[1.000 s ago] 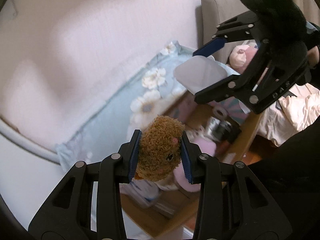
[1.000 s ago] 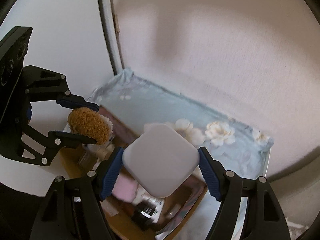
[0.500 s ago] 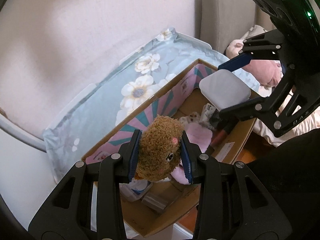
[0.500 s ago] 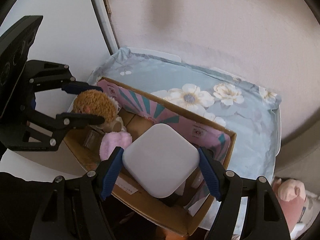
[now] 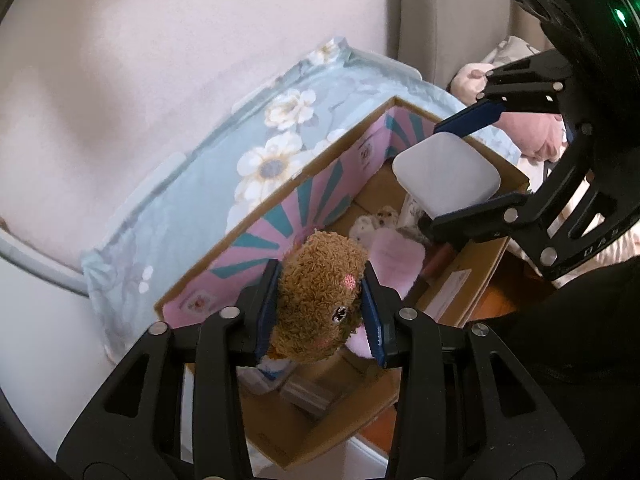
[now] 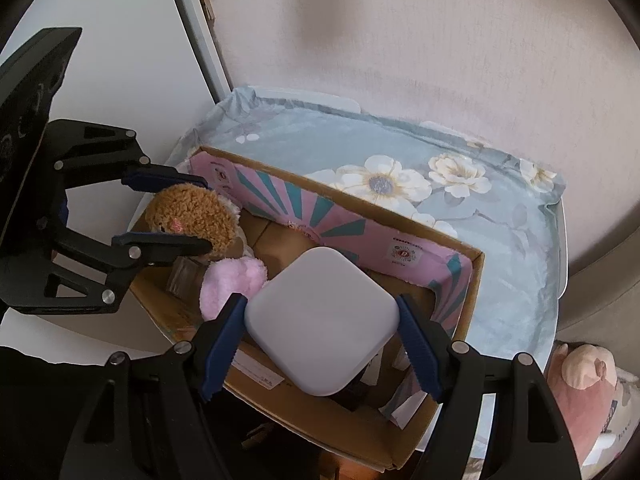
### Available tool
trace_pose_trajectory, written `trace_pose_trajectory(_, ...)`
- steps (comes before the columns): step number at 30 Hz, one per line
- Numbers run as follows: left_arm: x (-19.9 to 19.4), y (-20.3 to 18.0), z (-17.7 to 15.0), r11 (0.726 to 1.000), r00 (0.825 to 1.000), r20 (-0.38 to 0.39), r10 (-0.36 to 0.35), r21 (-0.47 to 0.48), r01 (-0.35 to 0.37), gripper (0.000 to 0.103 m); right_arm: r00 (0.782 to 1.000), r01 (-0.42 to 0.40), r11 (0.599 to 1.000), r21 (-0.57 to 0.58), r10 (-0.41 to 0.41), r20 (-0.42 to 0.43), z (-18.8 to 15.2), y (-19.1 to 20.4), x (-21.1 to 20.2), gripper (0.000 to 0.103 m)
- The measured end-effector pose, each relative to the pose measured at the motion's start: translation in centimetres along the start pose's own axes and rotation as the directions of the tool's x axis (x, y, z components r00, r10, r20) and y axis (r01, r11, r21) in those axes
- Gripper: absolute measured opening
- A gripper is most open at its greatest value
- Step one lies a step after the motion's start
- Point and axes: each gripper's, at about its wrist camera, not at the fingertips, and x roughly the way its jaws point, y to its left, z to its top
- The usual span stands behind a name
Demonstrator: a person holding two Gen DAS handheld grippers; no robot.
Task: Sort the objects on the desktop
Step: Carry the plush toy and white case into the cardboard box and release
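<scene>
Floral blue tablecloth (image 6: 500, 236) now fills the background since I've dropped both grippers over the open cardboard box (image 6: 474, 280), left gripper (image 5: 318, 310) pinching the fuzzy brown plush toy (image 5: 320, 300), right gripper (image 6: 320, 344) clamping the white rounded-square case (image 6: 322, 320), so both look ready to unload.

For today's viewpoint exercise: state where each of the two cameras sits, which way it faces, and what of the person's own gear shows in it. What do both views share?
Left wrist: on the left gripper, looking steeply down along its fingers into the cardboard box; its jaws clamp a brown plush toy.
Right wrist: on the right gripper, looking down into the box; its jaws grip a white square pad.
Shared: box, both held things, the opposite gripper, floral cloth.
</scene>
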Motion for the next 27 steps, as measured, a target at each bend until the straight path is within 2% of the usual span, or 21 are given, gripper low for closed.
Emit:
trace_pose_trajectory(2, 0.1, 0.3, 0.1, 1.000, 1.000, -0.001, 0.004, -0.027, -0.004, 0.038, 1.000, 0.002, 1.000, 0.006, -0.002, -0.017, 0.1, 0.1, 0.5, 0.071)
trace_pose_trajectory(3, 0.2, 0.4, 0.2, 0.999, 1.000, -0.013, 0.009, -0.040, -0.010, 0.051, 1.000, -0.005, 1.000, 0.011, 0.005, -0.025, 0.1, 0.1, 0.7, 0.071)
trace_pose_trajectory(4, 0.3, 0.4, 0.3, 0.999, 0.999, -0.029, 0.027, -0.047, -0.028, 0.086, 0.999, -0.012, 1.000, 0.018, 0.013, -0.031, 0.1, 0.1, 0.9, 0.071)
trace_pose_trajectory(5, 0.3, 0.4, 0.3, 0.998, 0.999, -0.035, 0.041, -0.047, -0.043, 0.103, 0.999, -0.017, 0.999, 0.030, 0.018, -0.031, 0.0, 0.0, 1.0, 0.075)
trace_pose_trajectory(6, 0.0, 0.3, 0.3, 0.998, 0.999, -0.018, 0.051, -0.047, -0.052, 0.103, 0.999, -0.017, 0.999, 0.040, 0.018, -0.031, 0.0, -0.1, 1.1, 0.092)
trace_pose_trajectory(7, -0.2, 0.2, 0.1, 0.998, 0.998, -0.007, 0.056, -0.042, -0.057, 0.103, 0.999, -0.015, 0.999, 0.048, 0.016, -0.037, -0.1, -0.2, 1.3, 0.101)
trace_pose_trajectory(8, -0.3, 0.1, 0.1, 0.997, 0.998, -0.003, 0.058, -0.042, -0.058, 0.103, 0.999, -0.008, 0.999, 0.050, 0.010, -0.036, -0.2, -0.2, 1.3, 0.103)
trace_pose_trajectory(12, -0.4, 0.2, 0.0, 0.996, 0.998, -0.006, 0.070, -0.047, -0.070, 0.103, 0.999, 0.037, 0.998, 0.051, -0.036, -0.019, -0.4, -0.2, 0.9, 0.103)
trace_pose_trajectory(16, -0.1, 0.4, 0.0, 0.996, 0.998, -0.013, 0.069, -0.051, -0.069, 0.103, 0.999, 0.035, 0.996, 0.084, -0.034, -0.014, -0.4, -0.5, 0.9, 0.103)
trace_pose_trajectory(27, -0.3, 0.5, 0.4, 0.997, 0.998, -0.008, 0.060, -0.051, -0.060, 0.103, 0.998, 0.054, 0.997, 0.062, -0.053, -0.021, 0.1, 0.2, 1.0, 0.103)
